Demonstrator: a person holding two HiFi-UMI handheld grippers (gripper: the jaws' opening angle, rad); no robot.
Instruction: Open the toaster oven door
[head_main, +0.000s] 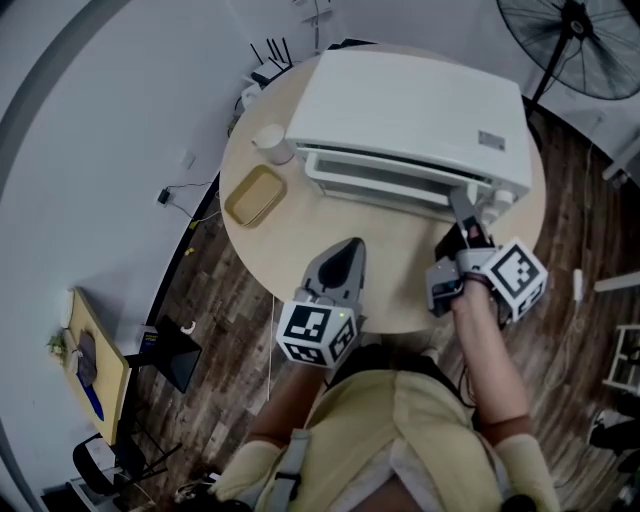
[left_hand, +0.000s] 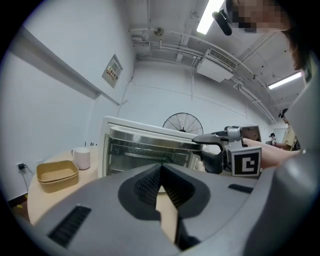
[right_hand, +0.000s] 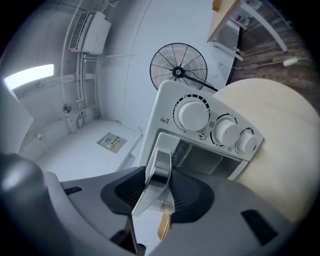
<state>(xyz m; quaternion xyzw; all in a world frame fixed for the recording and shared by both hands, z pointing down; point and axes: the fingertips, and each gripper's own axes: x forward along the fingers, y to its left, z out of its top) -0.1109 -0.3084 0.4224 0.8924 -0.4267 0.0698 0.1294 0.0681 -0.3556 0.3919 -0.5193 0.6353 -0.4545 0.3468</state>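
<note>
Our right gripper (right_hand: 159, 174) clamps the silver metal door handle (right_hand: 161, 152) of the white toaster oven (right_hand: 169, 100); our left gripper (left_hand: 160, 172) hovers closed, holding nothing.

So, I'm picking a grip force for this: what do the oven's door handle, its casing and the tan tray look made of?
The door handle looks like polished metal, silver with soft reflections, though it could be plated plastic. The casing is smooth white, likely painted sheet metal. The tray is matte tan, probably plastic, but that's unclear.
</note>
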